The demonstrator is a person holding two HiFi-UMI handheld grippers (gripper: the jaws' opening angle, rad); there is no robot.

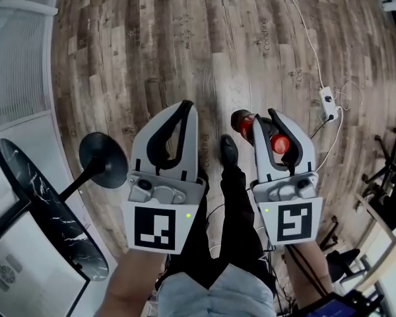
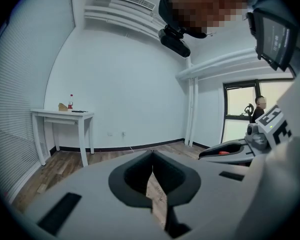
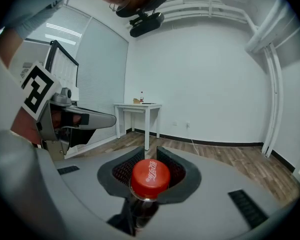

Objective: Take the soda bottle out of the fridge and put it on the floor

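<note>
Currently the right gripper [image 1: 267, 121] is clamped on the soda bottle [image 3: 150, 177] at its neck (red cap up), over the wood floor [image 1: 185, 38]. Left gripper [image 2: 152, 166] has jaws together, nothing btwn them. On the floor nearby: a black round-base stand [image 1: 103, 153] at left, a power strip [image 1: 328, 103] w/ cable at right, and the person's shoe [image 1: 229, 149] btwn the grippers.

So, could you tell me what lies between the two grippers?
The person's shoe and trouser leg, over the floor; the head view shows it.
</note>
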